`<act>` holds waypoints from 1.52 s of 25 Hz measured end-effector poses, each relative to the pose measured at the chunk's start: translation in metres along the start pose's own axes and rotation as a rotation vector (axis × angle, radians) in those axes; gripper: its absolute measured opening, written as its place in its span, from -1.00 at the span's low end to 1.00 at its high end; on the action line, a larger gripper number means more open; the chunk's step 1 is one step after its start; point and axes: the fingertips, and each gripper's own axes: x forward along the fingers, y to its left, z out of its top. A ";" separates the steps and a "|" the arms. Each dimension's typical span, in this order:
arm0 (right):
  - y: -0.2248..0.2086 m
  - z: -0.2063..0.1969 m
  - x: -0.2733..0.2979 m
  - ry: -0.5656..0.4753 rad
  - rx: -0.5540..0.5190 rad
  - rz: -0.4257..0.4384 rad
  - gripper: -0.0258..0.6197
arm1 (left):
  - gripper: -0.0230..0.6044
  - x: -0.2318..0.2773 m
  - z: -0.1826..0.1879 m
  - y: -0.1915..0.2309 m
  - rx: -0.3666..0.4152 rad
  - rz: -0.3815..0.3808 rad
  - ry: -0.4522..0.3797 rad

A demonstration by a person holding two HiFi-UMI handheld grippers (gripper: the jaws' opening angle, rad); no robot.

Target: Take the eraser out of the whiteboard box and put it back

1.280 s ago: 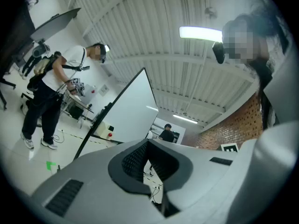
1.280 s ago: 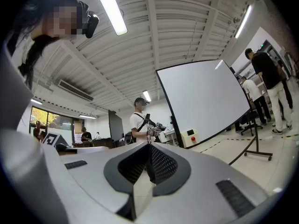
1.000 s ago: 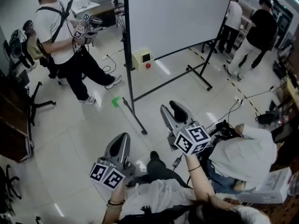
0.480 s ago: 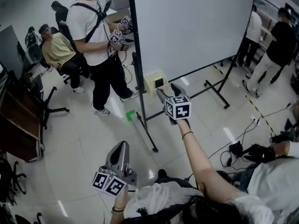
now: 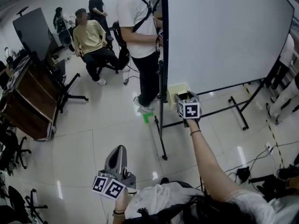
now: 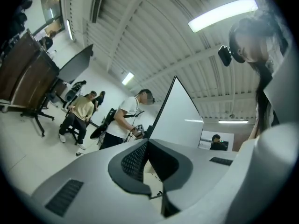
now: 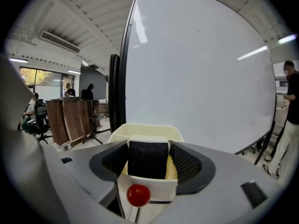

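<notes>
A cream whiteboard box (image 5: 176,88) hangs low on the whiteboard (image 5: 219,36) frame. The eraser (image 7: 148,161), black-faced with a white back, stands upright inside the box (image 7: 145,130). My right gripper (image 5: 186,97) is stretched out to the box on a long arm. In the right gripper view its jaws (image 7: 148,149) flank the eraser on both sides and are closing, with thin gaps still showing. A red knob (image 7: 138,195) sticks out of the box front. My left gripper (image 5: 117,154) hangs back near my body, shut and empty, with its tips (image 6: 148,142) together.
The whiteboard stand's black post and foot (image 5: 161,139) run along the floor just left of the box. A person with grippers (image 5: 140,27) stands beside the post, and another sits behind (image 5: 91,38). A brown desk (image 5: 28,101) is at the left, and a green floor mark (image 5: 148,117) lies near the post.
My right gripper has swung forward and down from near my lap to the box, and its jaws have spread. The left gripper has stayed low at my side.
</notes>
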 end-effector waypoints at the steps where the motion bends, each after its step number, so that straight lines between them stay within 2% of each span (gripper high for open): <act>1: 0.001 0.000 0.003 -0.002 -0.015 0.000 -0.03 | -0.97 0.001 0.000 0.002 0.001 0.007 -0.002; 6: 0.010 0.015 -0.004 -0.035 -0.091 -0.010 -0.08 | -0.97 0.003 -0.006 0.001 -0.004 0.014 0.006; 10: 0.008 0.056 -0.042 -0.190 -0.101 -0.035 -0.08 | -0.97 0.002 -0.012 -0.001 -0.010 -0.001 0.036; 14: 0.015 0.097 -0.115 -0.340 -0.077 -0.027 -0.08 | -0.97 -0.002 -0.020 -0.006 -0.026 -0.043 0.070; 18: 0.030 0.107 -0.196 -0.426 -0.059 -0.025 -0.08 | -0.97 -0.005 -0.027 -0.019 -0.038 -0.132 0.117; 26: 0.097 0.046 -0.320 -0.426 0.028 -0.030 -0.08 | -0.97 -0.043 -0.027 -0.034 -0.050 -0.279 0.184; 32: 0.153 -0.019 -0.360 -0.361 0.108 -0.027 -0.08 | -0.97 -0.077 -0.039 -0.042 -0.078 -0.360 0.239; 38: 0.174 -0.062 -0.388 -0.327 0.137 -0.053 -0.08 | -0.97 -0.097 -0.047 -0.063 -0.070 -0.465 0.231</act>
